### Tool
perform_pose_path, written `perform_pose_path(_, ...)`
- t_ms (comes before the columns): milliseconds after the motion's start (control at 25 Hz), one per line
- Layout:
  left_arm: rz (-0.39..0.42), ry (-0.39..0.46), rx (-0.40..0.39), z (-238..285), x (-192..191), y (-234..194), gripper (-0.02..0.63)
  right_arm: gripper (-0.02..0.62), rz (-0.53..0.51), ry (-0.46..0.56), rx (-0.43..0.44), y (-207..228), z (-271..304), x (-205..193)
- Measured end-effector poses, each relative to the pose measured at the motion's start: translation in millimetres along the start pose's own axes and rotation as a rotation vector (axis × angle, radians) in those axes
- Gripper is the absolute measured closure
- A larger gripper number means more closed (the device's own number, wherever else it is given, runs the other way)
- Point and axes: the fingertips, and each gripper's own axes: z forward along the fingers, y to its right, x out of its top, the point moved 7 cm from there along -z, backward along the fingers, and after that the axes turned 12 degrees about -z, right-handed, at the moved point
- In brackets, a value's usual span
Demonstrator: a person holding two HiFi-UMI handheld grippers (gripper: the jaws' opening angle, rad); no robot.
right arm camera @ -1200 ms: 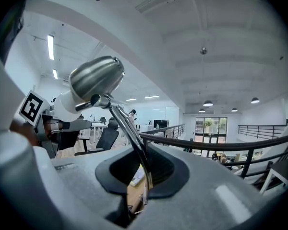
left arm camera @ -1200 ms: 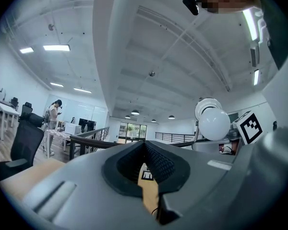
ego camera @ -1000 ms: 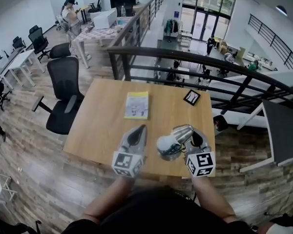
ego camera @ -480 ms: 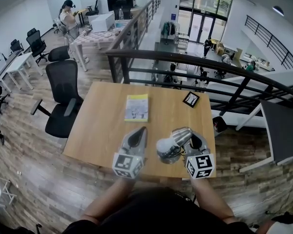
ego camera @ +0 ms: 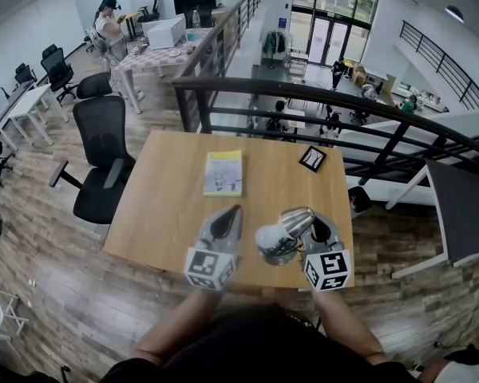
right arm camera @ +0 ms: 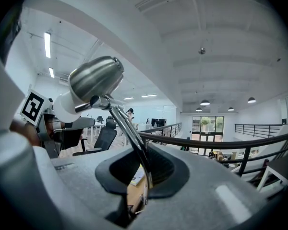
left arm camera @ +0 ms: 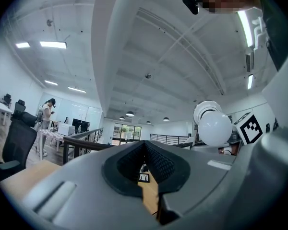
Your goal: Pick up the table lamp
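The table lamp (ego camera: pixel 281 231) has a brushed silver shade and a white bulb that faces left. It hangs above the near right part of the wooden table (ego camera: pixel 164 198). My right gripper (ego camera: pixel 316 222) is shut on its thin metal stem. In the right gripper view the stem (right arm camera: pixel 134 143) runs down between the pads, and the shade (right arm camera: pixel 97 78) tilts up to the left of my right gripper (right arm camera: pixel 145 171). My left gripper (ego camera: pixel 232 211) hovers just left of the lamp, shut with nothing in it. In the left gripper view the bulb (left arm camera: pixel 215 127) shows to the right of my left gripper (left arm camera: pixel 145 146).
A yellow-green booklet (ego camera: pixel 223 172) lies mid-table, and a small black framed card (ego camera: pixel 313 159) lies at the far right corner. A black office chair (ego camera: pixel 104 146) stands left of the table. A dark railing (ego camera: pixel 319 94) runs behind the far edge, over a drop to the lower floor.
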Motion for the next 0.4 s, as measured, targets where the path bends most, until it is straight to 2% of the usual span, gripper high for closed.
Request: perform_pose_path(400,-0.005,-0.007,-0.001,0.3,-5.0,-1.7,0.604,0.552,-0.002,-0.004,-0.004,-0.8,0.2,-2.7)
